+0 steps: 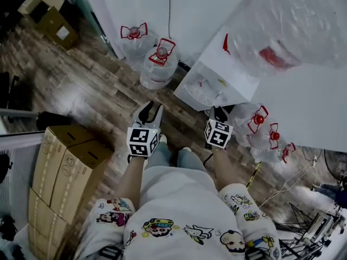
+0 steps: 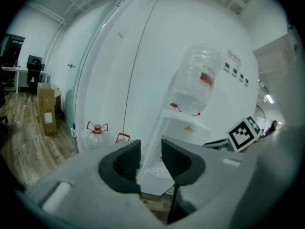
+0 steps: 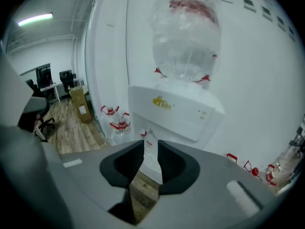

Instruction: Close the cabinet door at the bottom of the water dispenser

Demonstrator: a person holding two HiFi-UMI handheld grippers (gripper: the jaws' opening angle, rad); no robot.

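The white water dispenser [image 1: 217,80] stands against the wall with a clear bottle [image 1: 282,31] upended on top. From the head view I see only its top and drip tray; the bottom cabinet door is hidden. My left gripper [image 1: 149,115] hangs over the wood floor just left of the dispenser, jaws apart and empty. My right gripper [image 1: 219,115] is right in front of the dispenser, also empty. In the left gripper view, the left gripper [image 2: 150,149] frames the dispenser [image 2: 183,128]. In the right gripper view, the right gripper [image 3: 151,151] shows a narrow gap below the dispenser front [image 3: 176,111].
Two spare water jugs [image 1: 157,64] stand left of the dispenser and several more [image 1: 260,129] to its right. Stacked cardboard boxes [image 1: 65,167] sit at my left and more boxes [image 1: 46,12] lie at the far left. Cables and a tripod [image 1: 309,226] lie at lower right.
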